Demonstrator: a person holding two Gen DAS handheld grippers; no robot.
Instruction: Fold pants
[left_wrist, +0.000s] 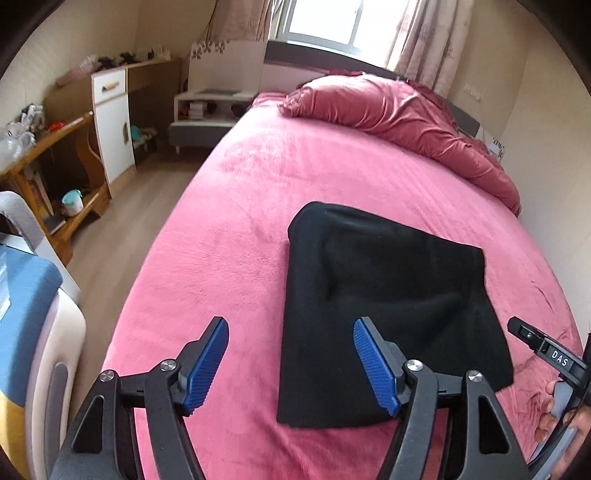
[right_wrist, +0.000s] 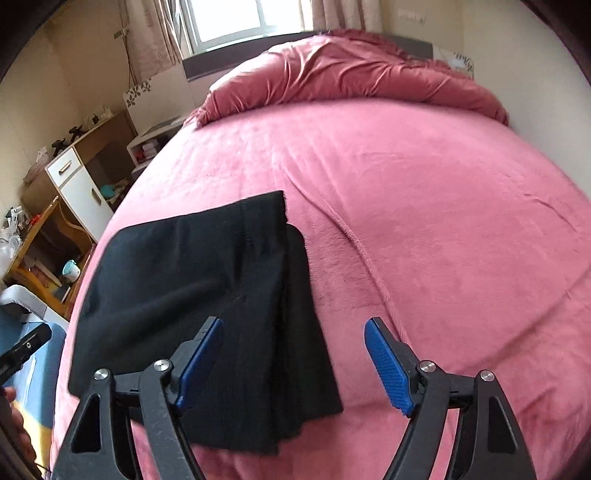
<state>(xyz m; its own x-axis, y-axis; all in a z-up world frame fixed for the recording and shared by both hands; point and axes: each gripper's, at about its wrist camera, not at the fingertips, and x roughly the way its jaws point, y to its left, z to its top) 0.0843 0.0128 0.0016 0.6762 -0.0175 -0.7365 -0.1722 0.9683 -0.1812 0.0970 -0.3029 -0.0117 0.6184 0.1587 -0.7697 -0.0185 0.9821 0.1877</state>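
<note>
Blue ribbed pads on black fingers fill the bottom of both views, and each claw is spread wide with nothing between its pads. At the bottom of the left wrist view the left gripper (left_wrist: 290, 363) hangs above the pink bedsheet (left_wrist: 240, 206), and its right pad (left_wrist: 373, 363) stands over the lower left part of the black pants (left_wrist: 388, 306). These pants lie folded into a compact rectangle in the lower middle of this frame, flat on the sheet, with a soft crease across the middle. At the right edge of the same frame a part of the right gripper (left_wrist: 543, 345) shows, with a small label reading "DAS", and below it some fingers of the person's right hand (left_wrist: 554, 413); its pads are not visible from here. In the right wrist view the right gripper (right_wrist: 293, 365) is also held above the bed, its left pad (right_wrist: 201, 360) in front of the pants (right_wrist: 192, 291) and its right pad over bare bedsheet (right_wrist: 424, 206). Here the pants occupy the lower left of the frame, and several stacked layers show along their right edge. A black piece of the left gripper (right_wrist: 24, 350) enters at the left edge. A darker pink duvet (left_wrist: 399, 118) lies bunched at the upper right of the left view, under the window (left_wrist: 332, 22). A white cabinet (left_wrist: 112, 122) and a wooden shelf (left_wrist: 48, 173) stand at the left, beside the wooden floor (left_wrist: 147, 206).
</note>
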